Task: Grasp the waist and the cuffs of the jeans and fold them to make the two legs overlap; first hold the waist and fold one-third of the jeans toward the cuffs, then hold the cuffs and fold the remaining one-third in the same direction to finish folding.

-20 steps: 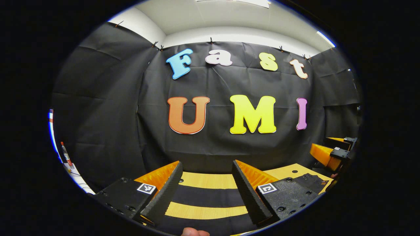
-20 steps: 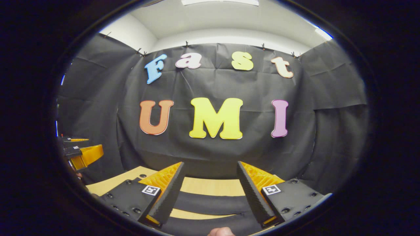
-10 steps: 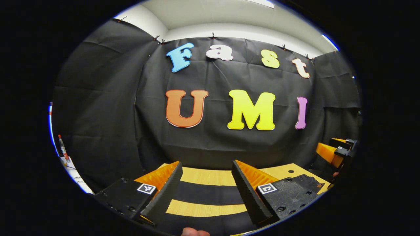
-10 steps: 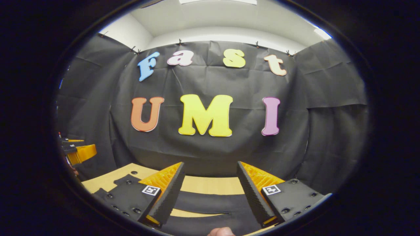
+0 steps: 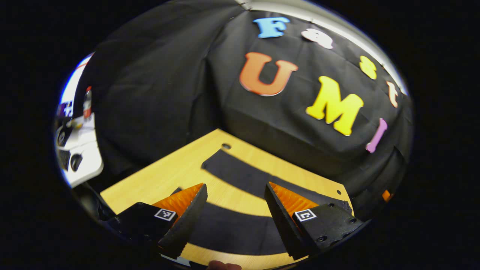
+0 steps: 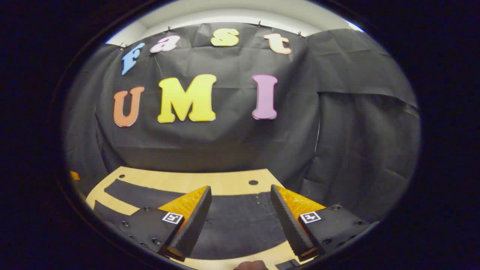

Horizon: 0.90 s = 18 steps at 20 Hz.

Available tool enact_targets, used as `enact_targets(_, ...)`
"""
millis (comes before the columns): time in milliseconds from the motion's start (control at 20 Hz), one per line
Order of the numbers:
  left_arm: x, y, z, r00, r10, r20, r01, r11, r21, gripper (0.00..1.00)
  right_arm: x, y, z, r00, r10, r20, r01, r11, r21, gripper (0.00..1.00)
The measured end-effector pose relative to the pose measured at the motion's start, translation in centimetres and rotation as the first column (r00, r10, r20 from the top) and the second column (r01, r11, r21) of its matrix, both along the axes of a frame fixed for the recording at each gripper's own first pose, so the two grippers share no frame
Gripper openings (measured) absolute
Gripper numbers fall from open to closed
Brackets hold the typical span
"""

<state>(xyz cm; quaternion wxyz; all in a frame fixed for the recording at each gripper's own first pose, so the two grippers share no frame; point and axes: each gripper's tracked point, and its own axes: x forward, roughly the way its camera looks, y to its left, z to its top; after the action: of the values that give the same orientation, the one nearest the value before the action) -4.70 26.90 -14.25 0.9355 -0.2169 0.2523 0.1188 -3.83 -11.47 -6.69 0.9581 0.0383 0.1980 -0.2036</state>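
Reaching for jeans, first fold not started.
My left gripper point(image 5: 234, 221) and right gripper point(image 6: 240, 219) hover fingers spread, empty, over dark jeans point(image 6: 240, 221) flat on table point(image 5: 168, 172); next I pinch waist and cuffs.

- One pair of black jeans point(image 5: 240, 228), its two legs lying spread apart on the table.
- One wooden table point(image 5: 168, 172), with two round holes seen in the right gripper view.
- One bottle point(image 5: 87, 103).
- Two grippers: left gripper point(image 5: 235, 221), right gripper point(image 6: 240, 219).
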Motion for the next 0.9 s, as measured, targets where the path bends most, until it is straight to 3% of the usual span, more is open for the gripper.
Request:
enact_targets(100,-3.0,1.6,-3.7,0.992,0.073,-0.099,-0.085,0.989,-0.123,0.99,-2.0,-2.5,-2.7,0.996,-0.04,-0.076,0.046,0.995,0.088,0.94)
enact_targets(200,-6.0,2.3,-6.6,0.971,0.138,-0.193,-0.188,0.944,-0.272,0.99,-3.0,-4.0,-6.0,0.988,-0.077,-0.136,0.105,0.972,0.211,0.95)
enact_targets(300,-8.9,2.8,-8.7,0.936,0.207,-0.286,-0.313,0.859,-0.404,0.99,-4.7,-5.2,-8.9,0.971,-0.129,-0.201,0.188,0.933,0.307,0.99)
enact_targets(350,-9.7,2.9,-9.4,0.917,0.238,-0.322,-0.37,0.811,-0.454,0.99,-5.4,-5.7,-10.3,0.961,-0.151,-0.233,0.225,0.914,0.336,0.94)
enact_targets(500,-10.2,2.8,-10.9,0.867,0.305,-0.394,-0.49,0.666,-0.562,0.99,-7.7,-6.7,-13.7,0.939,-0.174,-0.298,0.285,0.878,0.385,0.99)
enact_targets(550,-10.3,3.0,-11.6,0.852,0.323,-0.412,-0.518,0.636,-0.573,0.99,-8.2,-6.8,-14.2,0.934,-0.175,-0.312,0.297,0.865,0.404,0.99)
enact_targets(700,-10.5,3.8,-13.4,0.819,0.345,-0.459,-0.567,0.608,-0.555,1.0,-8.5,-6.8,-15.5,0.92,-0.188,-0.343,0.334,0.835,0.438,0.99)
enact_targets(900,-9.1,4.4,-13.5,0.811,0.37,-0.454,-0.582,0.595,-0.554,0.99,-8.5,-6.9,-16.5,0.899,-0.237,-0.368,0.405,0.769,0.495,0.98)
